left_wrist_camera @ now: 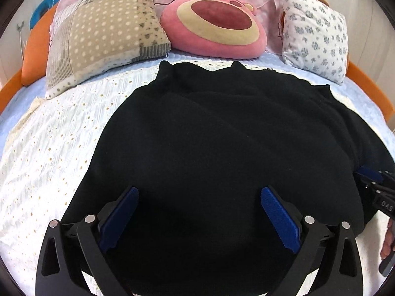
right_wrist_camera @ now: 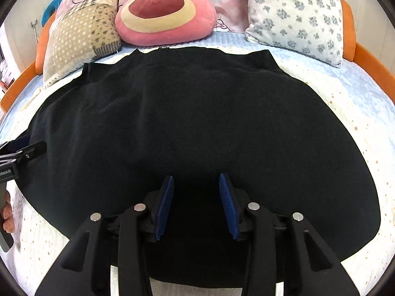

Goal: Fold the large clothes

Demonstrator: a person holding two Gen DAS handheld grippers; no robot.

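Note:
A large black garment (left_wrist_camera: 217, 133) lies spread flat on the bed, its far edge near the pillows; it also fills the right wrist view (right_wrist_camera: 197, 113). My left gripper (left_wrist_camera: 199, 192) is wide open over the garment's near part, nothing between its blue pads (left_wrist_camera: 279, 214). My right gripper (right_wrist_camera: 196, 180) is open, jaws closer together, over the garment's near edge, holding nothing. The right gripper also shows at the right edge of the left wrist view (left_wrist_camera: 377, 187), and the left gripper at the left edge of the right wrist view (right_wrist_camera: 22, 150).
The bed has a white dotted cover (left_wrist_camera: 49, 143) over a light blue sheet (right_wrist_camera: 365, 98). At the head stand a patchwork pillow (left_wrist_camera: 103, 34), a pink bear cushion (left_wrist_camera: 214, 24) and a floral pillow (left_wrist_camera: 318, 32). An orange bed frame (right_wrist_camera: 370, 59) rims the bed.

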